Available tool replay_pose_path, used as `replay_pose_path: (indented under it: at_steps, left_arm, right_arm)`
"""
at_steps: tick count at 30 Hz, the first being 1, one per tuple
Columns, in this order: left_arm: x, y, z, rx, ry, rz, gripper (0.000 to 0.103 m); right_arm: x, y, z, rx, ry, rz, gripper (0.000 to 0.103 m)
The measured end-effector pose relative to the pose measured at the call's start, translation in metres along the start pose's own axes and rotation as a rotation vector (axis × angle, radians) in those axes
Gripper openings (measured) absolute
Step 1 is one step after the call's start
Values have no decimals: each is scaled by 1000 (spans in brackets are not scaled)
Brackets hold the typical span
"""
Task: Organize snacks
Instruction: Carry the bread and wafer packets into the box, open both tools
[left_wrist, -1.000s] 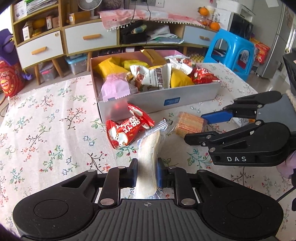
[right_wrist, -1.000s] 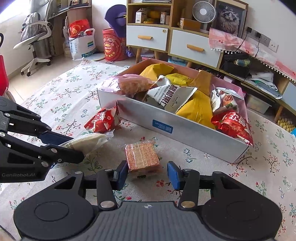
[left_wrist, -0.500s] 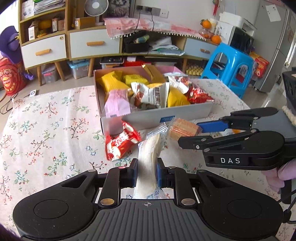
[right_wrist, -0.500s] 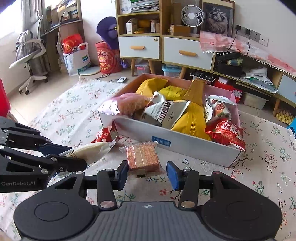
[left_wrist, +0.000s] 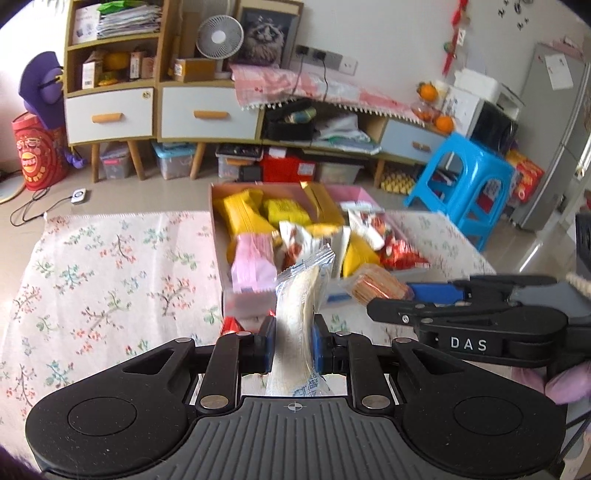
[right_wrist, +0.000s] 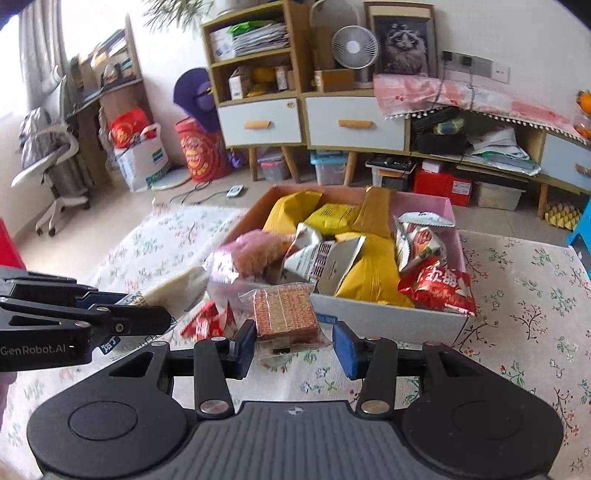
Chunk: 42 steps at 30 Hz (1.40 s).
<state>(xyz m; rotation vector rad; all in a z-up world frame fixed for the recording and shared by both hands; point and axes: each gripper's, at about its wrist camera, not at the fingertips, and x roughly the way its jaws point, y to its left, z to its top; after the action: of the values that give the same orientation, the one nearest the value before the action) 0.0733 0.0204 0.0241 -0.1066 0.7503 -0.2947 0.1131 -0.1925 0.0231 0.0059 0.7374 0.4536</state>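
My left gripper (left_wrist: 293, 343) is shut on a long pale snack in a clear wrapper (left_wrist: 299, 295), held clear of the cloth and pointing toward the box. The right wrist view shows that gripper (right_wrist: 147, 306) and its pale snack (right_wrist: 173, 291) at the left. My right gripper (right_wrist: 295, 343) is shut on an orange-brown wafer packet (right_wrist: 284, 310), also lifted. In the left wrist view it (left_wrist: 388, 299) holds the wafer packet (left_wrist: 373, 286) in front of the box. The open cardboard box (right_wrist: 388, 317) holds several yellow, pink, white and red snack bags.
A red snack packet (right_wrist: 205, 325) lies on the floral tablecloth (left_wrist: 110, 277) just before the box's left corner. A blue stool (left_wrist: 461, 177) stands past the table's right side. Cabinets and storage bins line the far wall.
Both grippers have risen off the cloth, each carrying its packet with it. The red packet stays where it lay.
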Motion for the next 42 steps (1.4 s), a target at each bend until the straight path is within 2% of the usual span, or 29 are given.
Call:
replay_pose_path:
  at_steps: [6, 13, 23, 31, 42]
  left_arm:
    - [3, 7, 16, -42, -44, 3, 17]
    - [21, 15, 28, -135, -46, 7, 17]
    - [55, 8, 39, -121, -52, 65, 17]
    - [78, 1, 59, -105, -74, 55, 17]
    - [108, -10, 65, -67, -70, 48, 17]
  right_arm:
    - [0, -9, 9, 99, -26, -4, 33]
    - [-2, -16, 17, 198, -63, -29, 33]
    - [9, -35, 28, 292, -74, -105, 33]
    - [17, -47, 52, 244, -107, -117, 33]
    - [40, -64, 53, 265, -89, -144, 34]
